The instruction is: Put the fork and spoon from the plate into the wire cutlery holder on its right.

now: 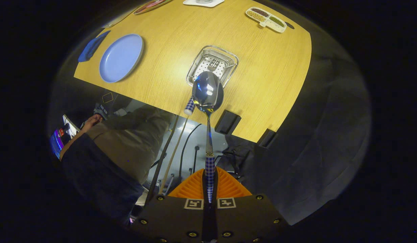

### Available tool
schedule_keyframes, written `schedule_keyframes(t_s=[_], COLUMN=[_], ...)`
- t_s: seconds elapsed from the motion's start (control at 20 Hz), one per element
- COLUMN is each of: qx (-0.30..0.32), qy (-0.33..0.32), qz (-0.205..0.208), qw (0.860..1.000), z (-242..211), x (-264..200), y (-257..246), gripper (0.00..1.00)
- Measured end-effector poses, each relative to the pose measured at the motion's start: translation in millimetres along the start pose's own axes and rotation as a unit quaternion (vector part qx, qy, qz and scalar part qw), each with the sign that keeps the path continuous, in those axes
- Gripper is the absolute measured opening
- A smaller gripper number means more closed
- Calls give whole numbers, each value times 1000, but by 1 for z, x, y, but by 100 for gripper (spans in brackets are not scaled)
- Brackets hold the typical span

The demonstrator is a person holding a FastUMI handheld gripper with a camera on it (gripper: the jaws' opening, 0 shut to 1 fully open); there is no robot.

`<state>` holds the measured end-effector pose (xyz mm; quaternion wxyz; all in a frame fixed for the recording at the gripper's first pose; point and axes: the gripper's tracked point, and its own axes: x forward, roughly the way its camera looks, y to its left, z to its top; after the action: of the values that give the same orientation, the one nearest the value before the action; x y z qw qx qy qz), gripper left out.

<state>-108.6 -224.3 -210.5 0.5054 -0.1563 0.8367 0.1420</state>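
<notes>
My two orange ribbed fingers (210,184) are pressed together on the blue-and-white checked handle of a shiny metal spoon (207,92), and the gripper (210,189) holds it pointing straight ahead, bowl outermost. The bowl hangs high above the near rim of the silver wire cutlery holder (212,64), which sits on the light wooden table (262,77) (I am looking down on it from well above). Inside the holder I can see the tines of a metal fork (213,63) against the perforated floor, and what looks like its checked handle end with a white tip (189,107) pokes out over the near side, just beside the spoon's bowl.

The round blue plate (121,58) lies well apart from the holder, on its other side from the table's far corner, with a dark blue cloth (92,46) just beyond it. At the far edge of the table rests a white divided dish of grains (265,19). Below the table edge a person's sleeve and hand (92,122) are near a lit screen (59,138).
</notes>
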Motion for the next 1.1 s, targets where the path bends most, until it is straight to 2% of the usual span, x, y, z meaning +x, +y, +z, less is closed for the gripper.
schedule_keyframes(t_s=[0.25, 0.45, 0.7, 1.1], qx=[15, 19, 11, -4], qy=[20, 65, 105, 166], qz=[24, 49, 53, 33], qw=[999, 997, 993, 986], z=[26, 40, 63, 90], x=[-4, -12, -5, 6], y=[-3, -5, -13, -23], gripper=[1, 1, 0, 0])
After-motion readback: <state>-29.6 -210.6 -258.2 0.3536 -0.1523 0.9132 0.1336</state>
